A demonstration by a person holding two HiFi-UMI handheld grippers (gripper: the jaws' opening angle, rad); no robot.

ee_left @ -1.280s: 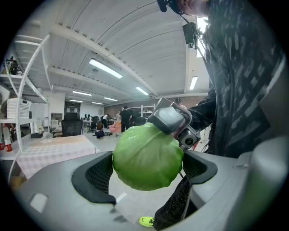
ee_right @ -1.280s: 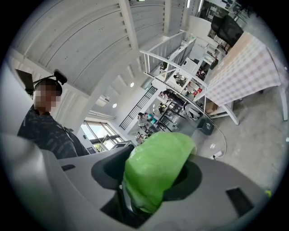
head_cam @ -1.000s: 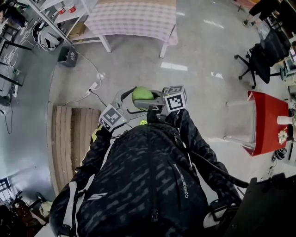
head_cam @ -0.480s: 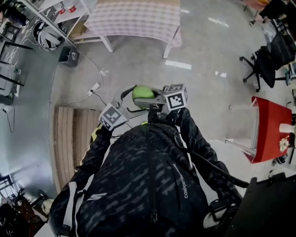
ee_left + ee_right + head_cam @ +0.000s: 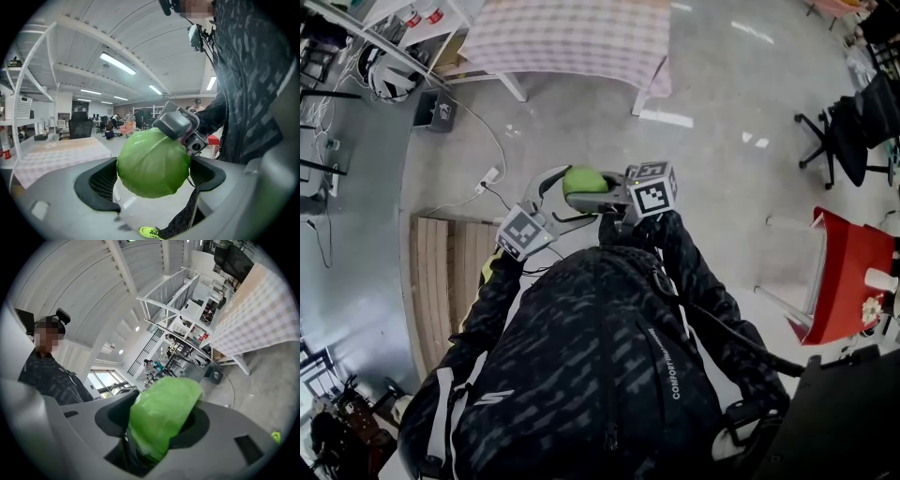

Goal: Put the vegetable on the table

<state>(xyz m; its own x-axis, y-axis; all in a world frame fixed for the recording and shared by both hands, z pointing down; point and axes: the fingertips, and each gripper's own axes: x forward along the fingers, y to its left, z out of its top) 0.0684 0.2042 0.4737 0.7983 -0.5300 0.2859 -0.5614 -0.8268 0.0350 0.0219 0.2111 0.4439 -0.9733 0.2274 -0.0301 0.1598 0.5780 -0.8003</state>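
Holds green cabbage [image 5: 584, 181] in mid-air, clenched in left gripper [image 5: 152, 174] and right gripper [image 5: 158, 426]. Keep squeeze even, carry toward checked table [image 5: 572, 37] at 12 o'clock, lower gently before releasing.

From my seat the cabbage [image 5: 153, 162] looks smooth and waxy, faintly veined, with a soft sheen. The left gripper [image 5: 153, 177] and right gripper [image 5: 157, 420] are matt grey plastic, with black mesh-textured pads. The floor [image 5: 722, 216] is polished and glossy. The table [image 5: 572, 37] wears checked cloth. The pallet [image 5: 450, 272] is bare slatted wood.
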